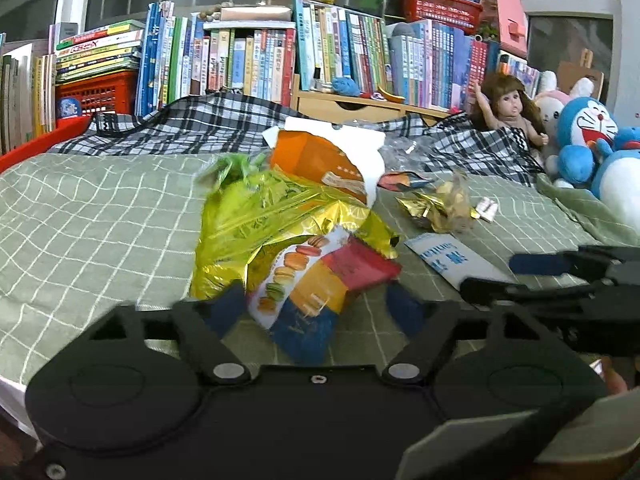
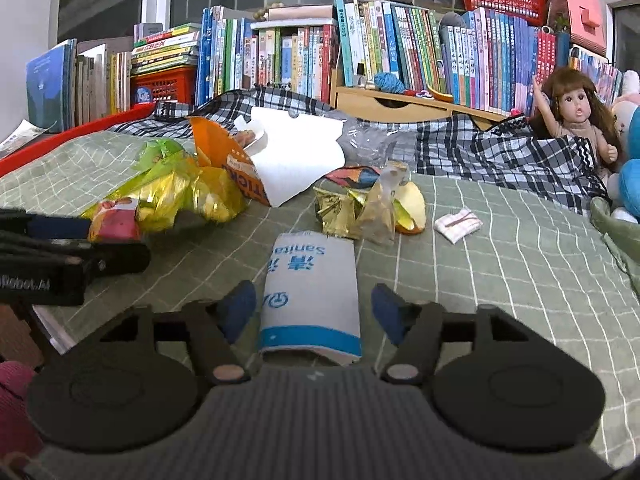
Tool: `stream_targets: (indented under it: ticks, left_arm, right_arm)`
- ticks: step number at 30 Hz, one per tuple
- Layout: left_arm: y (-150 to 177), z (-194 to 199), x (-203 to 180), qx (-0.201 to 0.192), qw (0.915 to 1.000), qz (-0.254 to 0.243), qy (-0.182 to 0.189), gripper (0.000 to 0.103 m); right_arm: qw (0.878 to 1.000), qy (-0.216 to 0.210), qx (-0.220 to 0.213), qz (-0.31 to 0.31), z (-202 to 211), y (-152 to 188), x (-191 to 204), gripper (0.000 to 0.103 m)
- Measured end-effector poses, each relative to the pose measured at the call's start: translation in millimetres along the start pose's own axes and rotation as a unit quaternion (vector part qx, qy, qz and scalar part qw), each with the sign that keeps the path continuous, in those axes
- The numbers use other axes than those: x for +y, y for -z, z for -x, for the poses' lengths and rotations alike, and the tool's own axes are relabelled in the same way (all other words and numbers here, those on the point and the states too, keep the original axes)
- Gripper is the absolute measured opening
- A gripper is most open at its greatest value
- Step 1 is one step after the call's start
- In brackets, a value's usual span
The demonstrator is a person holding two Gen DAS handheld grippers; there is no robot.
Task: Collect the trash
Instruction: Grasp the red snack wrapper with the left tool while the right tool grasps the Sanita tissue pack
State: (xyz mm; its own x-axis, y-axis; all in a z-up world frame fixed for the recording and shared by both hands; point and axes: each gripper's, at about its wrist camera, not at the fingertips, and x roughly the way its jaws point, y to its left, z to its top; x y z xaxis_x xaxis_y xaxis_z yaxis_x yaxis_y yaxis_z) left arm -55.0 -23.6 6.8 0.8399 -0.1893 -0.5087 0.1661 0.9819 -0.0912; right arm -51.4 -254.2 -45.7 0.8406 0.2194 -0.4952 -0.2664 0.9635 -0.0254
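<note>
Trash lies on a green checked bedcover (image 1: 100, 216). My left gripper (image 1: 316, 306) is open around a macaron snack packet (image 1: 304, 280); its left pad is at the packet's edge and its right pad stands apart from it. Behind the packet are a yellow-green foil bag (image 1: 260, 220) and an orange and white carton (image 1: 332, 160). My right gripper (image 2: 312, 306) is open, with a white and blue wipe packet (image 2: 310, 280) lying between its fingers and a gap on each side. Beyond it lie gold wrappers (image 2: 360, 208) and a small white wrapper (image 2: 456, 222).
A plaid cloth (image 2: 480, 152) is bunched at the back of the bed. Behind it stands a row of books (image 2: 400, 48). A doll (image 2: 576, 116) and blue plush toys (image 1: 584, 136) sit at the right. A red edge (image 2: 72, 132) borders the left side.
</note>
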Motion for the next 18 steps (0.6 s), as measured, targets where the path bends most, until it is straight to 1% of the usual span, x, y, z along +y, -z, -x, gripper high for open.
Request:
stream_targets:
  ticks: [2,6,8,9,10,11,13,15,18]
  left_arm:
    - [2,0,-3,0.008,1.0,-0.006,0.001,0.048]
    - [4,7,-9,0.002,0.9998,-0.02,0.0,0.043]
    - [5,12,-12,-0.001,0.9996,-0.027,0.003,0.042]
    - [4,14,-13,-0.003,0.9996,-0.028,0.003,0.042]
    - [4,16,-13,-0.004,0.9995,-0.03,0.004,0.042]
    - [4,19,-14,-0.006,0.9995,-0.03,0.005,0.042]
    - [4,23,-14,-0.008,0.9995,-0.029,0.008,0.041]
    - [4,27,-13,-0.008,0.9996,-0.024,0.011,0.041]
    - [3,33,-11,-0.009,0.9997,-0.017,0.013,0.038]
  right_arm:
    - [1.0,-0.001,0.005,-0.003,-6,-3,-2,0.083]
    - [1.0,-0.001,0.023,-0.006,-21,-6,-2,0.084]
    - [1.0,0.0,0.027,-0.008,-25,-5,-1,0.084]
    - [1.0,0.0,0.026,-0.009,-24,-5,0,0.08]
    - [1.0,-0.004,0.025,-0.009,-23,-5,1,0.068]
    - [1.0,-0.004,0.022,-0.009,-21,-5,2,0.063]
    - [1.0,0.003,0.015,-0.007,-16,-3,4,0.048]
    - [1.0,0.001,0.007,-0.006,-10,0,5,0.04]
    - [1.0,-0.004,0.003,-0.014,-2,1,2,0.036]
